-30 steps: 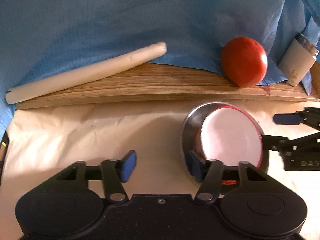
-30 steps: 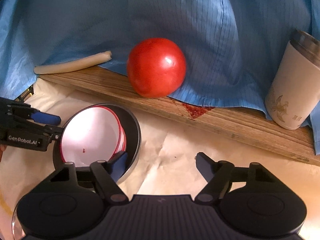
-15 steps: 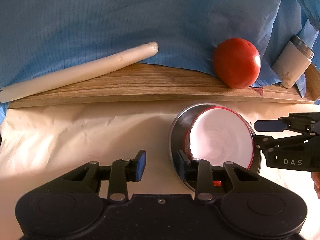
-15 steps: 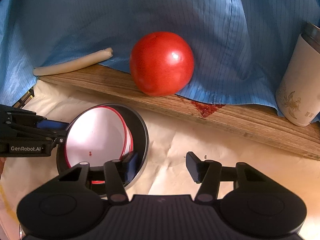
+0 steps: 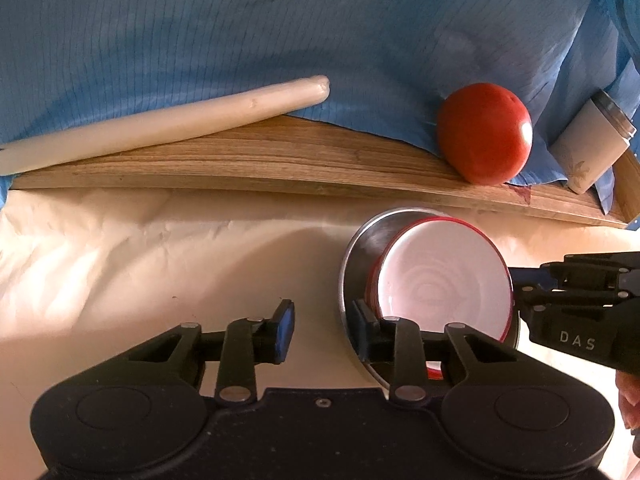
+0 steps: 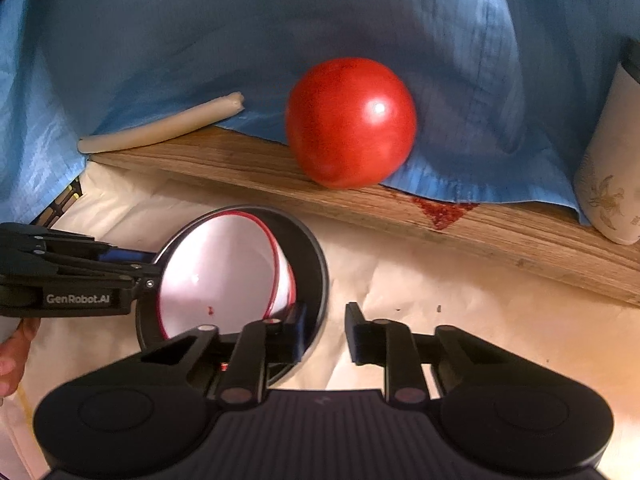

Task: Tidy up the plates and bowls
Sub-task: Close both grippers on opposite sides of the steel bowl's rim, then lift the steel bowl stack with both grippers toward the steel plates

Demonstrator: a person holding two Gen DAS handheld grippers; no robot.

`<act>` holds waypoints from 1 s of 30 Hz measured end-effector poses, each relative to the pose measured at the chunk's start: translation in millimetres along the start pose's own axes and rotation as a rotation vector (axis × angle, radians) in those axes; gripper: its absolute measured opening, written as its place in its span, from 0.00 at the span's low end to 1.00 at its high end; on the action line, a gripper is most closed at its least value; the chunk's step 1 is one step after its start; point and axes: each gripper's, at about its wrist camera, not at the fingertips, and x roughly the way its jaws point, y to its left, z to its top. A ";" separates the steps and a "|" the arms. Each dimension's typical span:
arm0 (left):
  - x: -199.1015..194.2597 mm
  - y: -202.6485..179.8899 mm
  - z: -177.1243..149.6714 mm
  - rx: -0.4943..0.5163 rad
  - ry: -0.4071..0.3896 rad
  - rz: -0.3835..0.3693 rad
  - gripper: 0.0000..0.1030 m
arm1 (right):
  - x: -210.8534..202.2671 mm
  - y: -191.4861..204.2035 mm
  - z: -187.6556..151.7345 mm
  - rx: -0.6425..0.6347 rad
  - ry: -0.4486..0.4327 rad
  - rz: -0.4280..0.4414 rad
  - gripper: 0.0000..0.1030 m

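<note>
Across the upper frame hangs a blue cloth (image 5: 280, 40), with a wooden board (image 5: 260, 160) below it carrying a pale roll (image 5: 160, 124), a red tomato (image 6: 352, 122) and a cream tumbler (image 5: 588, 148). Lower centre, on beige paper (image 5: 140, 260), the steel bowl (image 6: 314, 276) holds a tilted white red-rimmed bowl (image 6: 216, 272). Left gripper (image 5: 322, 330) and right gripper (image 6: 324, 330) straddle the steel rim on opposite sides, jaws narrow and closing, pads not visibly pressing.
</note>
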 end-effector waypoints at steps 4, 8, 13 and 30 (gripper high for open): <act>-0.9 -0.7 -0.4 0.001 -0.002 -0.001 0.26 | 1.4 3.1 1.9 -0.011 0.003 -0.003 0.15; -1.5 -3.2 -1.5 0.005 -0.004 -0.001 0.19 | 1.9 4.7 1.5 -0.003 0.002 -0.002 0.15; -2.9 -10.1 -1.4 0.007 -0.005 0.002 0.14 | 1.7 1.3 1.0 0.007 0.003 0.005 0.14; 0.7 -5.8 6.4 -0.079 0.049 0.006 0.09 | 9.1 -24.5 10.8 0.170 0.105 0.089 0.14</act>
